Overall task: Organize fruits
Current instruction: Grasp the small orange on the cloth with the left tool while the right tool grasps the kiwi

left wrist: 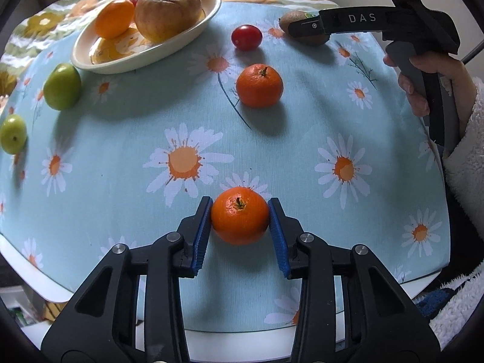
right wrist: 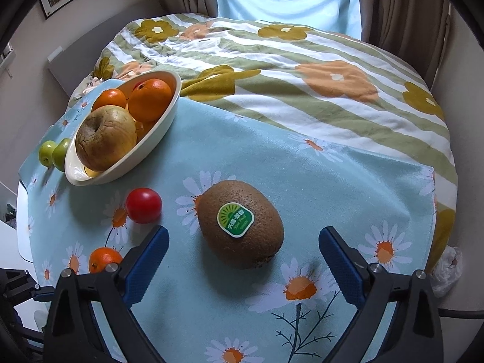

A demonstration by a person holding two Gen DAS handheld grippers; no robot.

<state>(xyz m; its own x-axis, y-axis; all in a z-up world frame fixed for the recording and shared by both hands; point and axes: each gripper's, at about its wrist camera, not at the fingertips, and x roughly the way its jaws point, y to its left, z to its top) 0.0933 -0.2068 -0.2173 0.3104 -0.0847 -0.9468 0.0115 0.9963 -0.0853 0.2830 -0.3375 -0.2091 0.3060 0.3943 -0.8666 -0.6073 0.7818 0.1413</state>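
The table (left wrist: 121, 157) wears a daisy cloth; the cream bowl (left wrist: 193, 27) at its far left corner holds a big apple (left wrist: 168, 10) and oranges. My right tongs (right wrist: 243, 252) gape wide around the kiwi (right wrist: 242, 224) (sticker up, untouched). My left tongs (left wrist: 239, 227) squeeze a tangerine (left wrist: 239, 215) near the table's front edge.

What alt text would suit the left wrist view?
The left gripper clamps a mandarin over a daisy-print tablecloth. Beyond lie another mandarin, a red tomato, two green fruits and a fruit-filled bowl.
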